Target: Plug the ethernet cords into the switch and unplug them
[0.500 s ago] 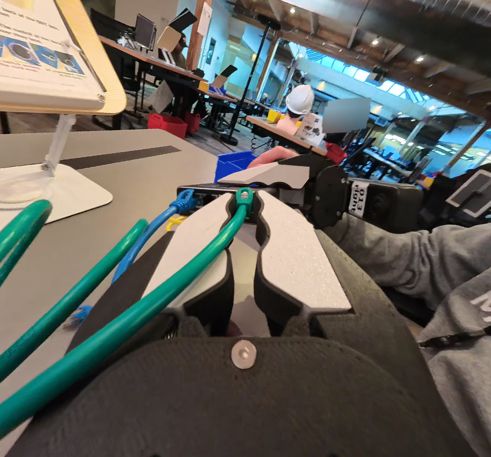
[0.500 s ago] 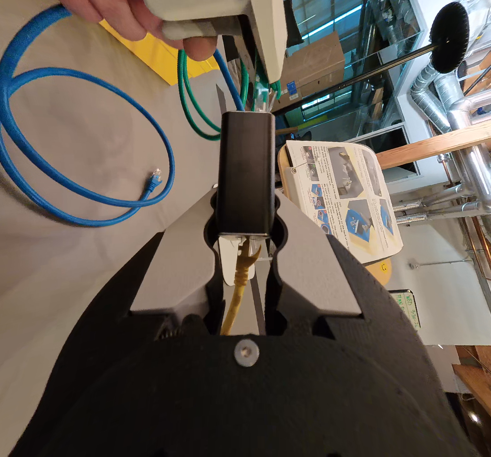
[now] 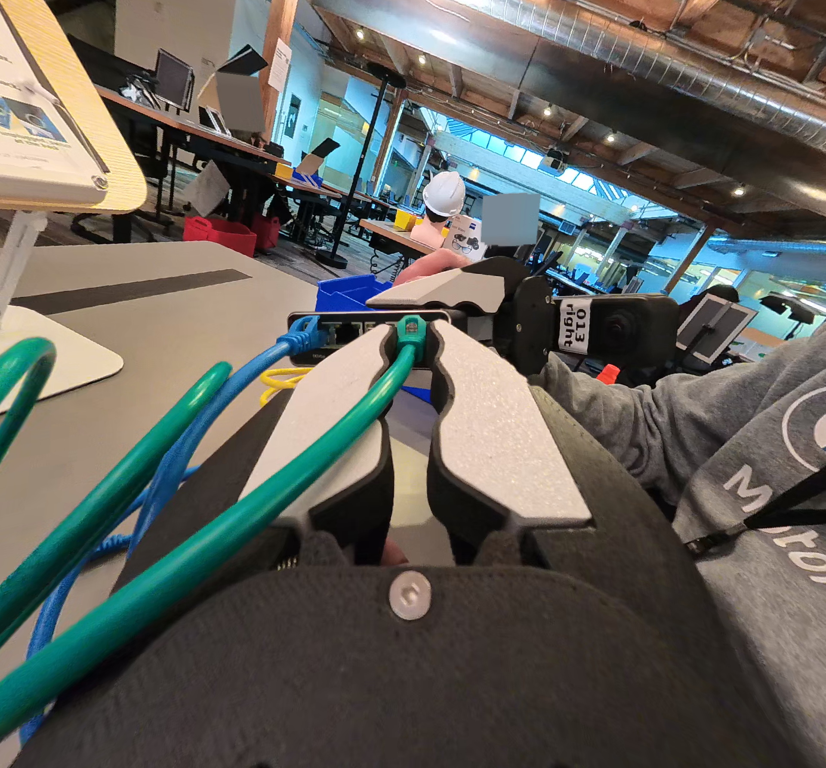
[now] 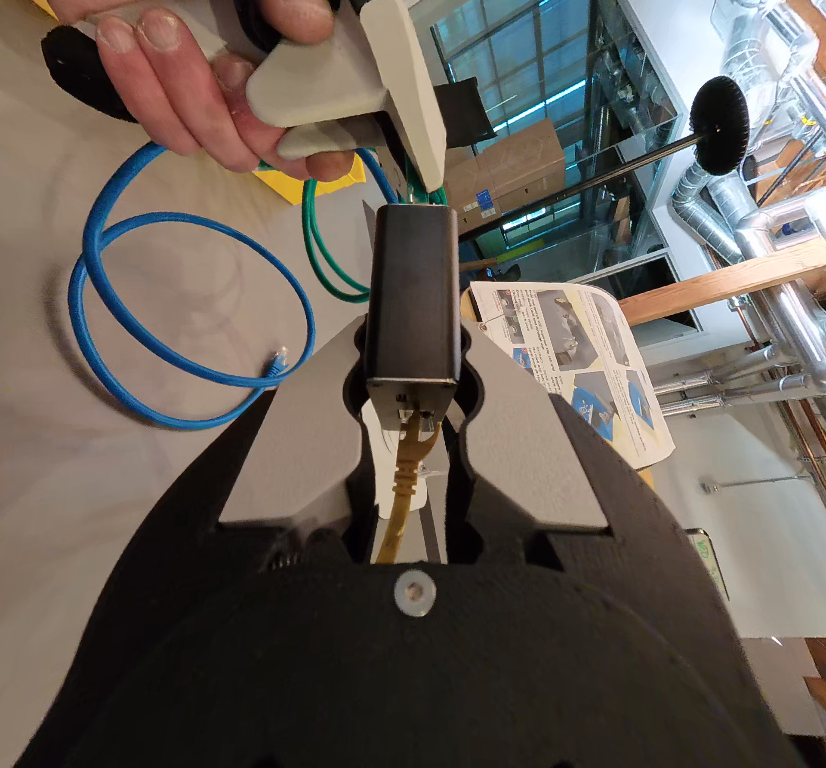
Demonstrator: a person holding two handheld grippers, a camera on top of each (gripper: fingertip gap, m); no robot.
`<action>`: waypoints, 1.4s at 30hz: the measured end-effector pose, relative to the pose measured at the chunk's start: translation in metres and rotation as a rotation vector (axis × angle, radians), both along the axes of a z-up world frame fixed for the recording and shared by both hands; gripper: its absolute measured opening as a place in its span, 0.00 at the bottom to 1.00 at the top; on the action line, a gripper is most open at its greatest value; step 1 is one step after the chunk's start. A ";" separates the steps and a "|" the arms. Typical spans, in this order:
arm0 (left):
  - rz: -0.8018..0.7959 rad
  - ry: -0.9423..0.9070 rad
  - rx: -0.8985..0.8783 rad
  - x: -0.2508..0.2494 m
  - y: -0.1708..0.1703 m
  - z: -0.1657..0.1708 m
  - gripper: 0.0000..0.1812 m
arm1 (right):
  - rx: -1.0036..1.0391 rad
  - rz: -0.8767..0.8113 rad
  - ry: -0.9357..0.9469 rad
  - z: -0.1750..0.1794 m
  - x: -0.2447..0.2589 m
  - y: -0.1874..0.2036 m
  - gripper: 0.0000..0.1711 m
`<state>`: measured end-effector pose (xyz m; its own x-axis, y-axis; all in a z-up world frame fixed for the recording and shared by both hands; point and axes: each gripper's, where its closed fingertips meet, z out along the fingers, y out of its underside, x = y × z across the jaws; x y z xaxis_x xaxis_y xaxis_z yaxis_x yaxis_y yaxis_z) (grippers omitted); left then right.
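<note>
Switch [image 4: 413,295] in right tongs [image 4: 413,389], white labelled sticker [image 3: 573,330] on them.

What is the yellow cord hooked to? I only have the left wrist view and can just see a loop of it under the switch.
Observer: The yellow cord is plugged into the end face of the switch that faces the right gripper, and it runs back between that gripper's fingers.
Operator: Is the right gripper actually gripping the switch?
Observer: Yes, its two fingers press the switch's long sides near that end.
Operator: Where is the blue cord's other end?
Observer: The free plug of the blue cord lies loose on the table, plugged into nothing.
</note>
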<state>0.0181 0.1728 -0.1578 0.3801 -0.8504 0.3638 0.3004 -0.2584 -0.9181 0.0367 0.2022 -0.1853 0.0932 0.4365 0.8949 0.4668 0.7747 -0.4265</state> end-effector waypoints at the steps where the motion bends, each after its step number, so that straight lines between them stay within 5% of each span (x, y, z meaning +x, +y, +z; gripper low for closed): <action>1: -0.012 -0.006 -0.005 0.001 -0.001 0.001 0.06 | 0.000 0.008 0.006 0.001 0.000 -0.001 0.18; 18: 0.069 0.179 0.119 0.020 -0.010 0.003 0.07 | 0.055 -0.091 -0.038 -0.004 0.008 0.016 0.18; 42: 0.117 0.164 0.131 0.023 -0.011 0.007 0.07 | 0.052 -0.111 -0.027 0.003 0.009 0.016 0.18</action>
